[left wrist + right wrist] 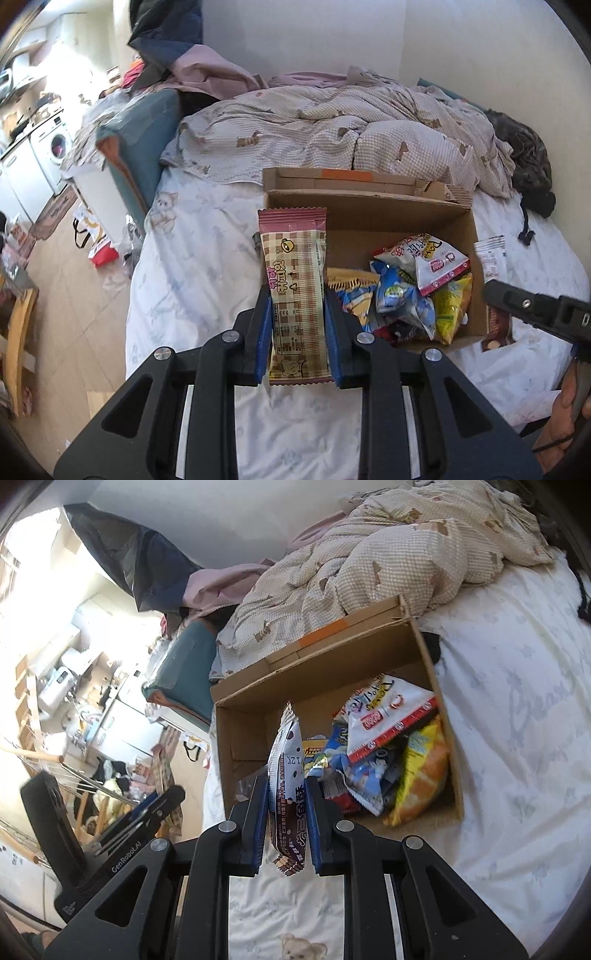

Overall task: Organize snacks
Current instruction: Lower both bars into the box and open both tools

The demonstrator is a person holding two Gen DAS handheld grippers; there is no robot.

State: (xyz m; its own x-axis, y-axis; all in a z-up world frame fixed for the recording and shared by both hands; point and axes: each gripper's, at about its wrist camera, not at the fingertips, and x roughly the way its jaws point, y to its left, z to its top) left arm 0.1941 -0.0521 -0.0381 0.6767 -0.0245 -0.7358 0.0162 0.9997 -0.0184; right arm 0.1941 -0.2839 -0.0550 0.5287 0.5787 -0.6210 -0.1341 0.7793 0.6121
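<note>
- On the far left of my left camera I see one white washing machine (55,146) across the room, and one red and white bag (96,242) on the wood floor.
- My left claw (298,314) holds one long snack bar (295,291). It has a pink top and brown checks. My two blue fingers (263,332) squeeze it from both sides, and it stands up over the white bed sheet (192,280), just at the left wall of the box.
- Next comes one brown cardboard box (369,206) sitting open on the bed. I count about five snack bags (406,291) piled in its right half: one white and red, two blue, two yellow. Some may be hidden below.
- Behind the box lies one checked blanket (332,122), all bunched up.
- On the right, just outside the box, one small white packet (489,254) lies on the sheet.
- My right claw (288,812) holds one thin brown and white snack pack (286,786). It stands on its edge between my two fingers, in front of the box's near wall.
- In this camera the box (243,731) is bare on its left side, with the bags on the right.
</note>
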